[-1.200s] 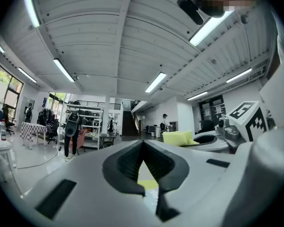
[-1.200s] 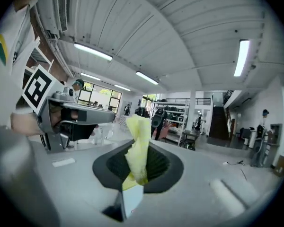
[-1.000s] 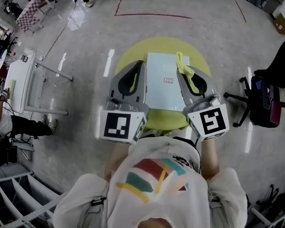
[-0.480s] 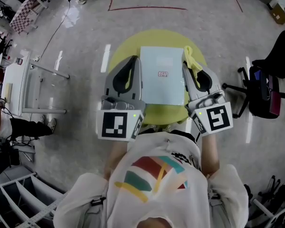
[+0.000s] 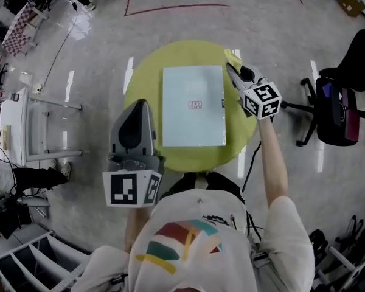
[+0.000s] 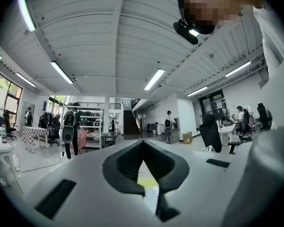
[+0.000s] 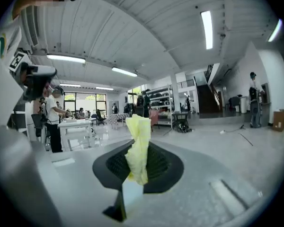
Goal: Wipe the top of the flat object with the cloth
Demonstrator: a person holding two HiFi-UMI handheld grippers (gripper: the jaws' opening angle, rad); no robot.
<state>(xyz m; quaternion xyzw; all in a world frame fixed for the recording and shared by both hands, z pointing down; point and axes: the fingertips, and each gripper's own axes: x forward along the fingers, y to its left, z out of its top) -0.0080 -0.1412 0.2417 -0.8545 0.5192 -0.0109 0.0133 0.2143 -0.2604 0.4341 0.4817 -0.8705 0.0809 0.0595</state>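
Note:
A pale blue flat rectangular object (image 5: 193, 105) lies in the middle of a round yellow-green table (image 5: 144, 72). My right gripper (image 5: 230, 69) sits low at the object's far right corner, just off its edge. It is shut on a yellow cloth (image 5: 233, 57), which stands up as a crumpled strip (image 7: 138, 143) between the jaws of the right gripper (image 7: 136, 173). My left gripper (image 5: 139, 103) hovers over the table's left side, beside the object and apart from it. In its own view the left gripper (image 6: 143, 144) is shut with nothing in it.
A black office chair (image 5: 351, 96) stands right of the table. A white bench (image 5: 21, 117) and a seated person's legs (image 5: 30, 162) are at the left. Red tape lines (image 5: 170, 6) mark the floor beyond the table, and a cardboard box (image 5: 348, 2) sits far right.
My right gripper has swung out to the right and down with the cloth, to the object's far right corner. The left gripper has dropped a little and sits further left of the object.

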